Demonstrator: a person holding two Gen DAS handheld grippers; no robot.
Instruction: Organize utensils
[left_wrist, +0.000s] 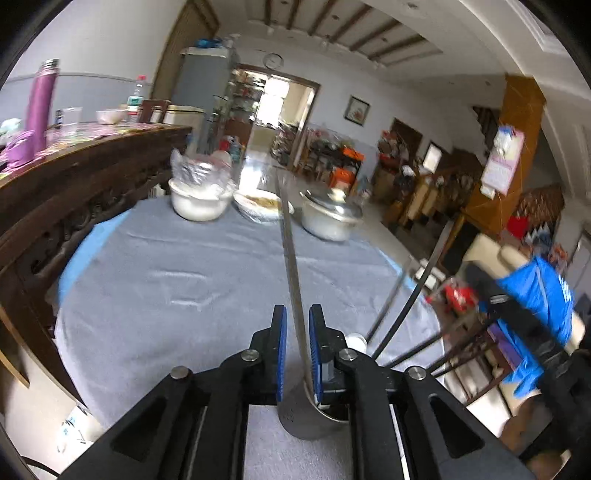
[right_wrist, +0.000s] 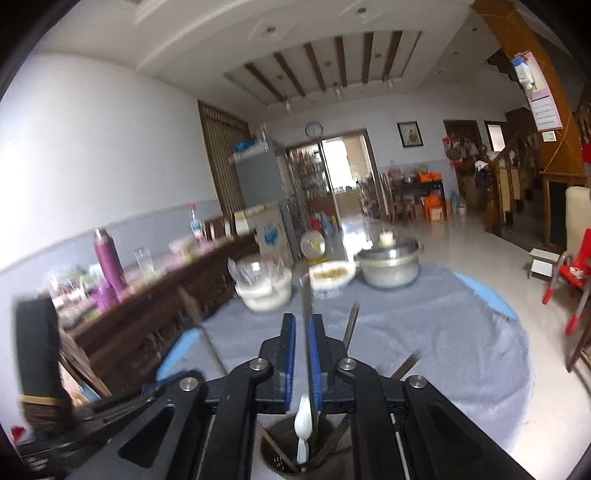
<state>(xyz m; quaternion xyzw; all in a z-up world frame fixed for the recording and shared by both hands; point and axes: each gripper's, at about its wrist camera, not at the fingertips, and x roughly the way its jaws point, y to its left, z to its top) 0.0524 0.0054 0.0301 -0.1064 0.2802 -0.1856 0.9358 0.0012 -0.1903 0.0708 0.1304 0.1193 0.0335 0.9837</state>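
Note:
In the left wrist view my left gripper (left_wrist: 297, 310) stands slightly open around a long flat metal utensil handle (left_wrist: 291, 258). The handle rises out of a metal utensil holder (left_wrist: 314, 421) below the jaws, lying near the right pad with a gap at the left pad. Two more thin handles (left_wrist: 391, 302) lean out to the right. In the right wrist view my right gripper (right_wrist: 303, 316) is also slightly open around an upright metal handle (right_wrist: 306, 302). That handle stands in a dark perforated holder (right_wrist: 284, 454) with a white plastic spoon (right_wrist: 303, 424) and other utensils.
The round table (left_wrist: 166, 266) has a grey-blue cloth. At its far side stand a covered white bowl (left_wrist: 197, 203), a food bowl (left_wrist: 258, 205) and a lidded pot (left_wrist: 328, 218). A dark wooden sideboard (left_wrist: 74, 177) with a purple flask (left_wrist: 40, 103) runs along the left. A red chair (right_wrist: 576, 273) stands right.

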